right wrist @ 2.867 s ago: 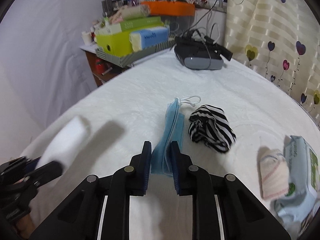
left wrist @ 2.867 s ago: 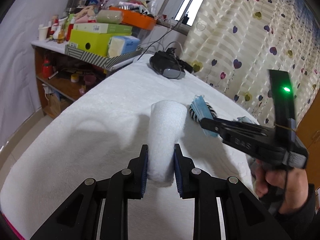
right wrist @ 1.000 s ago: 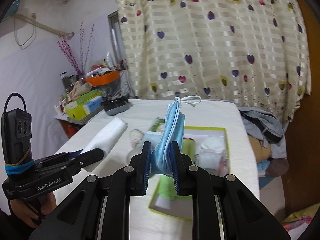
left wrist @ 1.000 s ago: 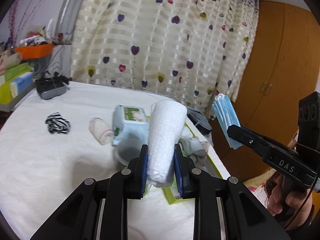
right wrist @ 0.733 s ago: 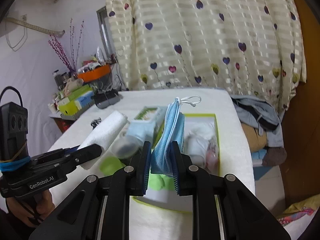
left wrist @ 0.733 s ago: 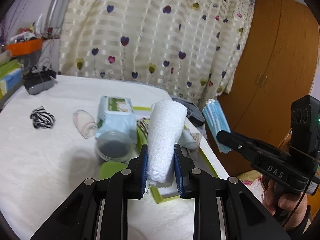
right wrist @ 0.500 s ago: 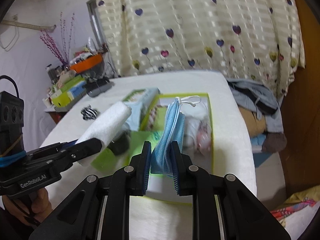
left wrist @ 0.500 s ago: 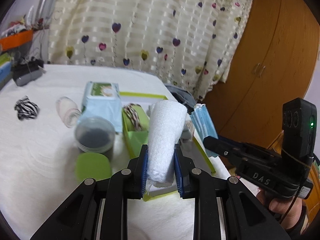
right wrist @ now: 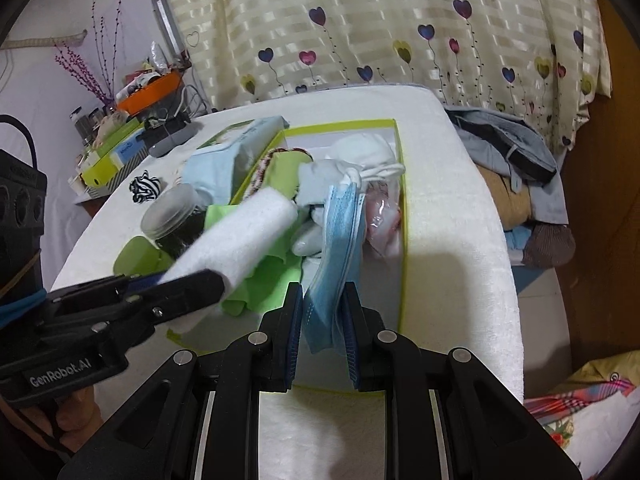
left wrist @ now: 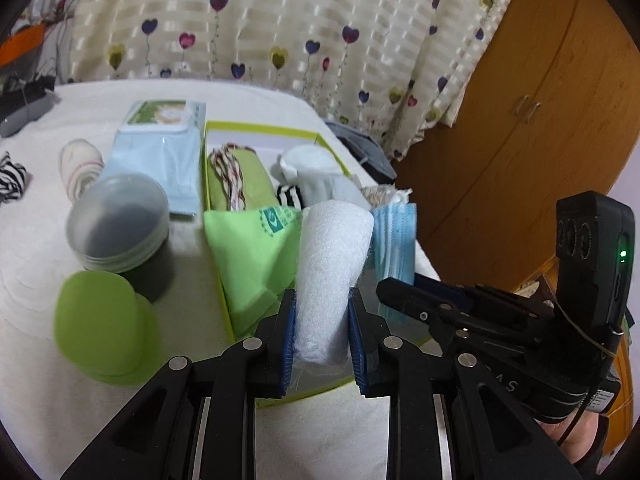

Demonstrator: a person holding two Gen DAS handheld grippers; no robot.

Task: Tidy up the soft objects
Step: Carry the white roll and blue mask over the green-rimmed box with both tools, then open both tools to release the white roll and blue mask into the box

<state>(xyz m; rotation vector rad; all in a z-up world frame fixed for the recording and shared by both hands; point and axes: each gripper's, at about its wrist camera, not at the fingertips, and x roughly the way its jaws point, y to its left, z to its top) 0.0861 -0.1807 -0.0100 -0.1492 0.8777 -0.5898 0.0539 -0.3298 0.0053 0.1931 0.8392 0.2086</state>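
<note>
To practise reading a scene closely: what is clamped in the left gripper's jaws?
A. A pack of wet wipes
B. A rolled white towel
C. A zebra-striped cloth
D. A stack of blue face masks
B: the left gripper has its jaws pressed on the rolled white towel, above the green-rimmed box.

The box (right wrist: 401,240) is crowded with socks (left wrist: 320,184) and a green cloth (left wrist: 250,252) (little bare floor shows). A jar (left wrist: 118,220) and green lid (left wrist: 100,328) block its left side; the right side lies open.
</note>
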